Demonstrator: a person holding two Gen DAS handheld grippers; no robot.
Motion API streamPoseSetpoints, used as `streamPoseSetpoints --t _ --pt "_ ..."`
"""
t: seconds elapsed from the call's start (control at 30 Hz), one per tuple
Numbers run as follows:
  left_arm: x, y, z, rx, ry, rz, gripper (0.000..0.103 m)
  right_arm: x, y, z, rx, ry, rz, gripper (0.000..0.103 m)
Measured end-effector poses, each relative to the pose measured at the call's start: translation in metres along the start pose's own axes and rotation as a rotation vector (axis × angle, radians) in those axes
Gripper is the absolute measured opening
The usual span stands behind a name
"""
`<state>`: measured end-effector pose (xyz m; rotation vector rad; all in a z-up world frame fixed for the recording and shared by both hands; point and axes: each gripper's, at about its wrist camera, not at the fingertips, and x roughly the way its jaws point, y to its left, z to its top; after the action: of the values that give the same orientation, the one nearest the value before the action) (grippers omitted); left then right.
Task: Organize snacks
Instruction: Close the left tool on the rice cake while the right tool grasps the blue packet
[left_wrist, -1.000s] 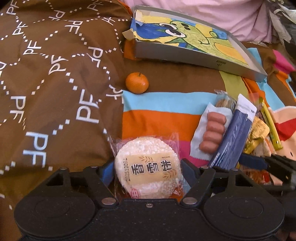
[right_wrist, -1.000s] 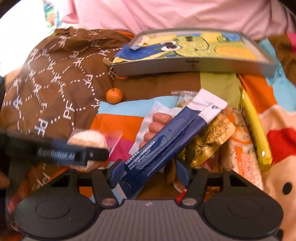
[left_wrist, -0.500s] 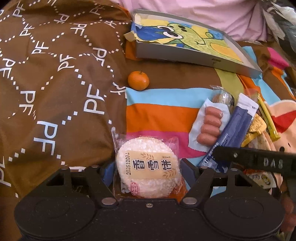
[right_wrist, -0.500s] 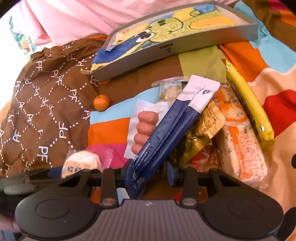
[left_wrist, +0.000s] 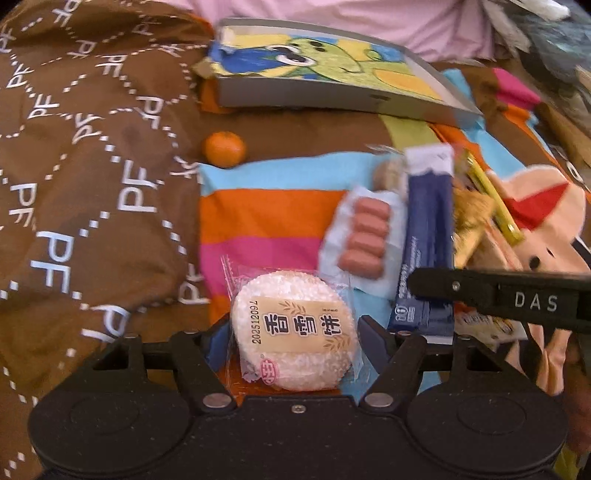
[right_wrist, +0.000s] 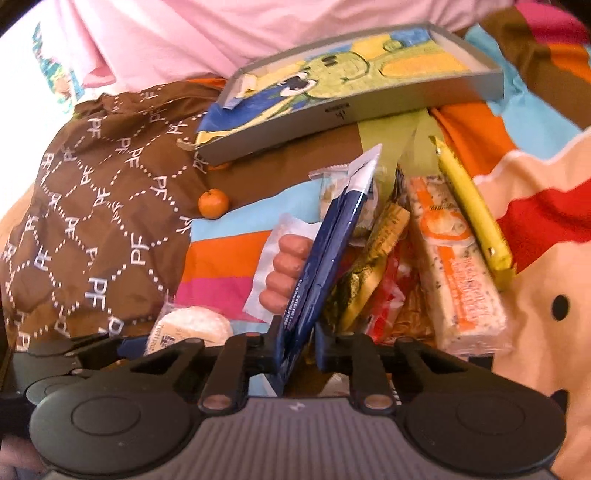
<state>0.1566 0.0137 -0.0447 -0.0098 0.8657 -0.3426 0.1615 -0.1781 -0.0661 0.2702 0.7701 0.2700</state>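
While my left gripper (left_wrist: 291, 332) clamps the round rice cracker (left_wrist: 293, 336) above the striped blanket (left_wrist: 266, 206), my right gripper (right_wrist: 297, 341) pinches the dark blue sachet (right_wrist: 325, 251) upright beside the sausage pack (right_wrist: 284, 266).

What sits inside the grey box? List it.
The grey box shows only a cartoon drawing lining its bottom, with no snacks visible; the near wall hides the strip behind it, and anything beneath the drawing is covered.

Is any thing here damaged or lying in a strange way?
Yes. The box has a torn left corner, with loose flaps sticking out. The orange lies alone, apart from the snack pile. No spill shows.
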Motion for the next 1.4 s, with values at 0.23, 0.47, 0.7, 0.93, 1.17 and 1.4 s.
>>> streamPoseSetpoints --t 0.23,0.47,0.7,0.93,1.17,1.4 --pt "0.000 -0.007 -0.004 0.014 0.011 -0.013 0.077 0.003 -0.005 0.005 -0.015 0.042 0.016 0.024" --pt "0.002 -0.012 -0.006 0.045 0.019 -0.001 0.080 0.020 -0.013 0.015 0.084 0.067 0.065 0.031" --pt "0.003 -0.010 -0.006 0.037 0.019 0.004 0.076 0.023 -0.016 0.017 0.120 0.063 0.068 0.025" --pt "-0.001 -0.010 -0.009 0.026 0.012 0.006 0.072 0.009 -0.008 0.010 0.033 0.043 0.043 0.018" --pt "-0.008 -0.015 -0.013 0.031 0.014 -0.008 0.072 -0.009 0.002 0.006 -0.066 0.027 0.037 0.014" --pt "-0.016 -0.017 -0.018 0.017 0.013 -0.014 0.072 -0.019 0.013 0.003 -0.156 0.036 0.026 0.014"
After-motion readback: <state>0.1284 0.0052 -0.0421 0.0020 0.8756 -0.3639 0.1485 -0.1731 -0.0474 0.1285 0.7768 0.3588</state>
